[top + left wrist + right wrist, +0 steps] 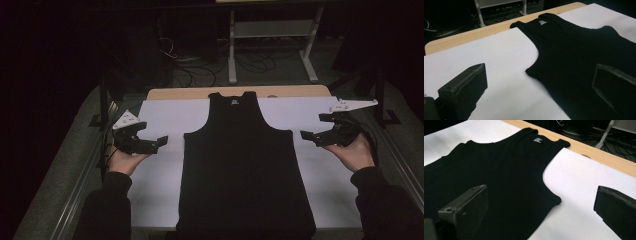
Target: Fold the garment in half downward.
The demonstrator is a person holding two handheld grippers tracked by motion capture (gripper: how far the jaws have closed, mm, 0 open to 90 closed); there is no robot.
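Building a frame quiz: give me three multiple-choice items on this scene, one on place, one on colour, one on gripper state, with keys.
1. Where does the top lie?
A. flat on the white sheet, between the two grippers
B. folded at the table's left edge
C. hanging from the right gripper

2. What colour is the top?
A. white
B. black
C. red

3. How does the left gripper stand?
A. shut on the top
B. shut on the sheet
C. open, holding nothing

Key:
1 A, since the high view shows it spread flat, neck away from the person, with the left gripper and right gripper off to either side.
2 B, since it is black in all views, with a small white label inside the neck.
3 C, since the left gripper view shows its jaws wide apart with nothing between them.
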